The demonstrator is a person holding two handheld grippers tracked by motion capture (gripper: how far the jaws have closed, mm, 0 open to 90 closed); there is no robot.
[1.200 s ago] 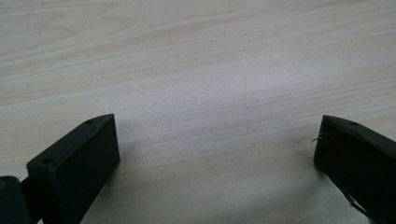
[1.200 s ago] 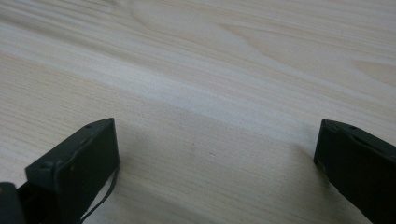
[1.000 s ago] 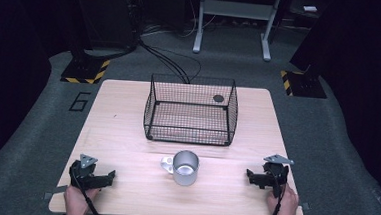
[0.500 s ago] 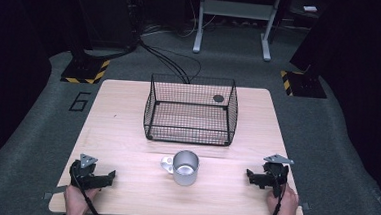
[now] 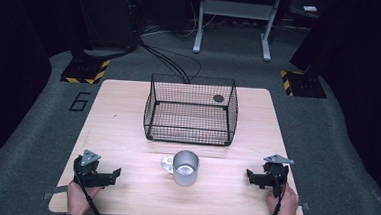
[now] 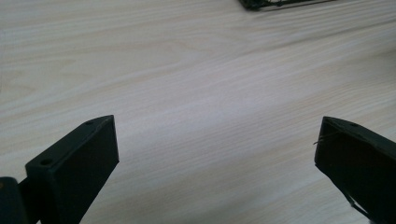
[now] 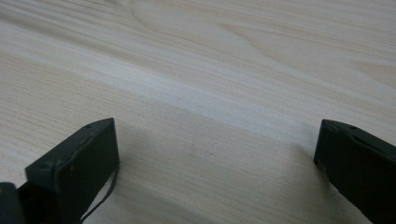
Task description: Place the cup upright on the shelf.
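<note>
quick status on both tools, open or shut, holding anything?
Left tool: open, jaws wide apart over bare table, holding nothing.
Right tool: open, jaws wide apart, holding nothing.

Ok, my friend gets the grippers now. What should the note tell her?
Left gripper: open, holding nothing, resting at the table's near left corner.
Right gripper: open, holding nothing, at the near right edge.
Metal mug: upright between them, handle pointing left, untouched.
Wire basket: behind the mug, mid-table, nothing in it.
Done: nothing.
Left: probably grab the mug and put it in the basket.
</note>
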